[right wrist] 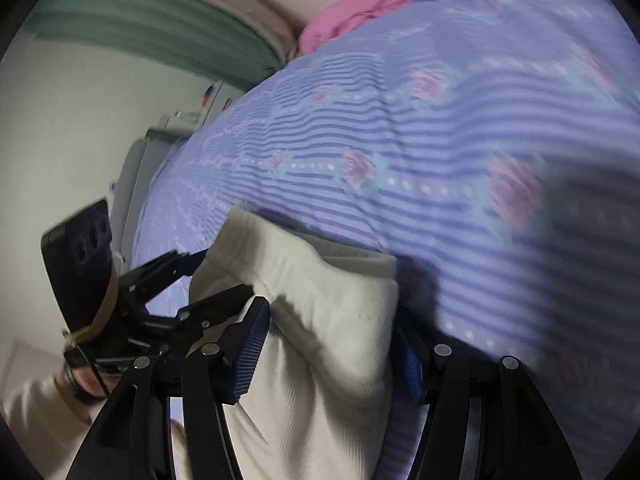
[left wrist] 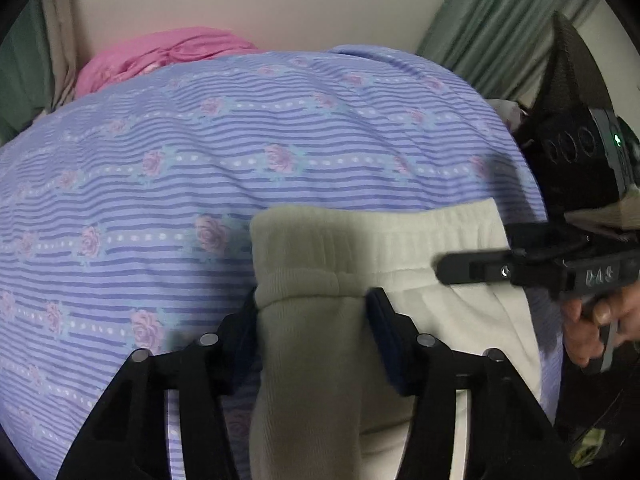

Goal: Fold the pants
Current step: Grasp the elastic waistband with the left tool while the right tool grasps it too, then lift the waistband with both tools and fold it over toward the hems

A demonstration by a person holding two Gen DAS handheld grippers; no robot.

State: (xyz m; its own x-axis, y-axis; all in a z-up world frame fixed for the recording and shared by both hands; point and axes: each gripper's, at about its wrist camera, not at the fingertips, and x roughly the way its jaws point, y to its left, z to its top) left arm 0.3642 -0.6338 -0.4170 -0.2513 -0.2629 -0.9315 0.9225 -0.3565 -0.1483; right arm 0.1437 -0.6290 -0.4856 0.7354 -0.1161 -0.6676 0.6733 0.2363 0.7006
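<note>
A purple striped bedspread [left wrist: 240,152] fills most of the frame, its upper part bare. The cream pants [left wrist: 384,240] lie at the lower centre, near its right edge. The left gripper [left wrist: 312,320] and the right gripper [right wrist: 332,344] each clamp a fold of cloth.

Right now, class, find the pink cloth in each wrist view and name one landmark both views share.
Left wrist view: the pink cloth lies upper left, behind the striped floral bedspread.
Right wrist view: the pink cloth sits top centre, past the bedspread.
Shared landmark: the cream pants at bottom centre.
</note>
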